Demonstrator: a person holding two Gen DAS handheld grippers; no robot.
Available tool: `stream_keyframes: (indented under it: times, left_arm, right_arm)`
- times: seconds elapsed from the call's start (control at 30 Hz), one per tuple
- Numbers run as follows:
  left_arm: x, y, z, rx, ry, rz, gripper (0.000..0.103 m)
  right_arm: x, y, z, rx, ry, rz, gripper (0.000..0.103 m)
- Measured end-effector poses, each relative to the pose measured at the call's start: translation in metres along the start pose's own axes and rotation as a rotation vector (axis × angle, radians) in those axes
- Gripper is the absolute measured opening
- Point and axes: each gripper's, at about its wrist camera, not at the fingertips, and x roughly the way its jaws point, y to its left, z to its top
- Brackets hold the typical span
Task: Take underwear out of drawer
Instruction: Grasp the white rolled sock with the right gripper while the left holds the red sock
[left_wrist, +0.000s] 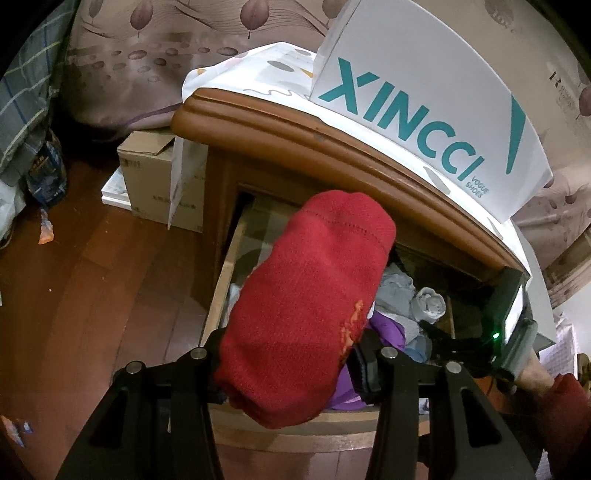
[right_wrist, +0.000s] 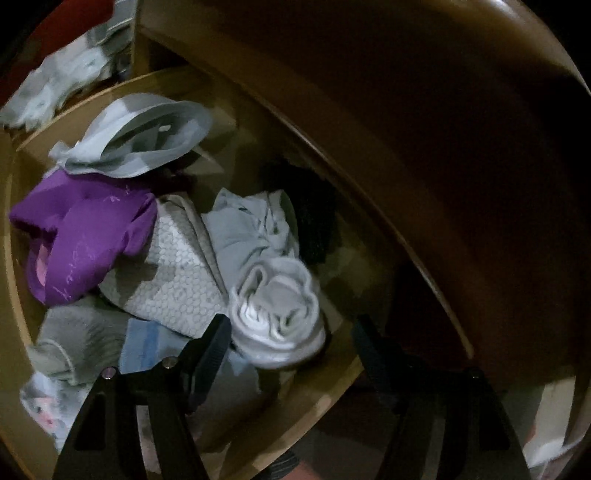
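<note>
My left gripper (left_wrist: 291, 354) is shut on a folded red piece of underwear (left_wrist: 306, 295) and holds it above the open wooden drawer (left_wrist: 221, 280) of a brown nightstand (left_wrist: 332, 147). The drawer holds a heap of clothes: a purple garment (right_wrist: 85, 236), grey and white folded pieces (right_wrist: 173, 280) and a rolled grey-white bundle (right_wrist: 277, 306). My right gripper (right_wrist: 290, 343) is open inside the drawer, its fingers on either side of the rolled bundle, near its lower end. The right gripper's body shows at the drawer's right in the left wrist view (left_wrist: 513, 317).
A white XINCCI shoe box (left_wrist: 424, 103) stands on the nightstand's cloth-covered top. A cardboard box (left_wrist: 159, 177) sits on the wooden floor (left_wrist: 92, 277) to the left. A bed with patterned bedding (left_wrist: 147, 55) lies behind. The nightstand's top overhangs the drawer (right_wrist: 443, 147).
</note>
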Motion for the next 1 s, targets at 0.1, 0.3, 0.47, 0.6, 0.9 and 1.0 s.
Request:
stream_keyframes:
  times: [0.1,0.3,0.47,0.6,0.9,1.0]
  left_arm:
    - [-0.002,0.001,0.001,0.004,-0.010,0.008,0.044]
    - [-0.002,0.004,0.000,-0.015,-0.011,0.003,0.045]
    - [-0.002,0.009,0.002,-0.039,-0.015,0.001,0.045]
    - [-0.006,0.007,0.002,-0.025,-0.032,0.007,0.045]
    - [-0.004,0.007,0.000,-0.019,-0.024,0.031,0.045]
    - [-0.005,0.008,0.001,-0.026,-0.027,0.021,0.045]
  right_arm:
    - [0.008,0.012,-0.001,-0.090,0.002,-0.024,0.070]
    - [0.039,0.013,-0.002,-0.062,0.081,0.035,0.069]
    - [0.053,0.008,0.002,-0.025,0.098,0.067,0.057]
    - [0.049,-0.003,-0.002,0.042,0.104,0.067,0.048]
    - [0.034,0.006,-0.007,0.076,0.130,0.049,0.045]
    - [0.020,0.015,0.001,0.066,0.105,0.021,0.045]
